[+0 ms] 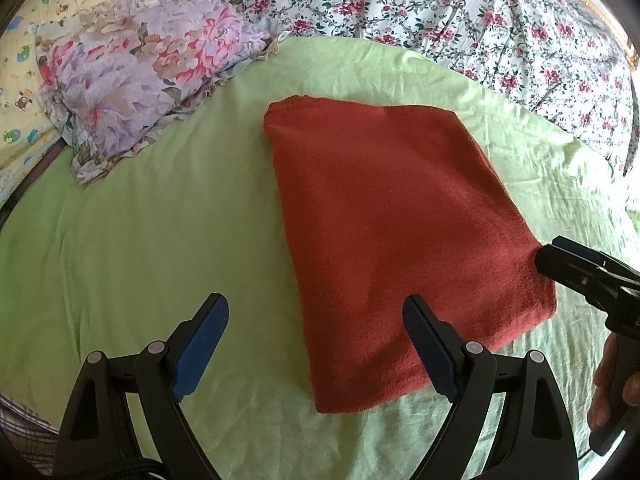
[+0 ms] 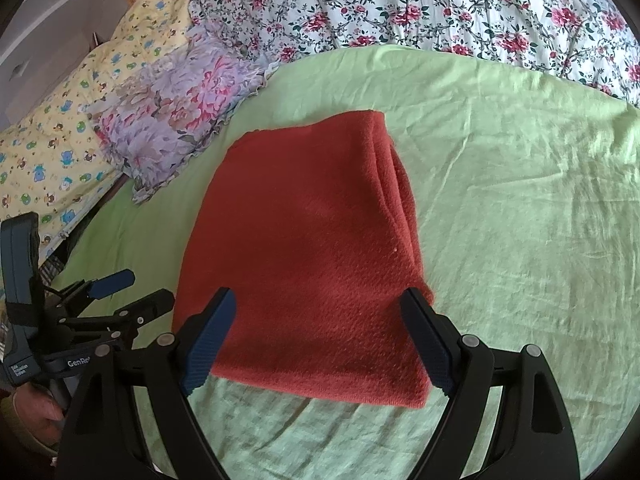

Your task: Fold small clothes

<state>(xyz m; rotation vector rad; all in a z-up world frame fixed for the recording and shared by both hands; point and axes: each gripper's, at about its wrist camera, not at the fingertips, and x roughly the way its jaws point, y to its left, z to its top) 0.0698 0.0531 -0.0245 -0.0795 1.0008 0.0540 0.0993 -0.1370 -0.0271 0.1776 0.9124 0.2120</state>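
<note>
A red fleece cloth (image 1: 400, 240), folded into a thick rectangle, lies flat on the light green bed sheet (image 1: 140, 240). My left gripper (image 1: 316, 312) hovers open over the cloth's near left edge, with nothing between its blue pads. At the cloth's right corner my right gripper (image 1: 554, 252) shows from the side. In the right wrist view the red cloth (image 2: 312, 248) fills the middle. There my right gripper (image 2: 318, 300) stands open just above the cloth's near end and holds nothing. The left gripper (image 2: 140, 290) sits open by the cloth's left edge.
A lilac floral pillow (image 1: 140, 80) lies at the back left on the sheet. Behind it is yellow cartoon-print bedding (image 2: 60, 140). A white quilt with red flowers (image 1: 480, 20) runs along the back. A hand (image 1: 612, 380) grips the right tool's handle.
</note>
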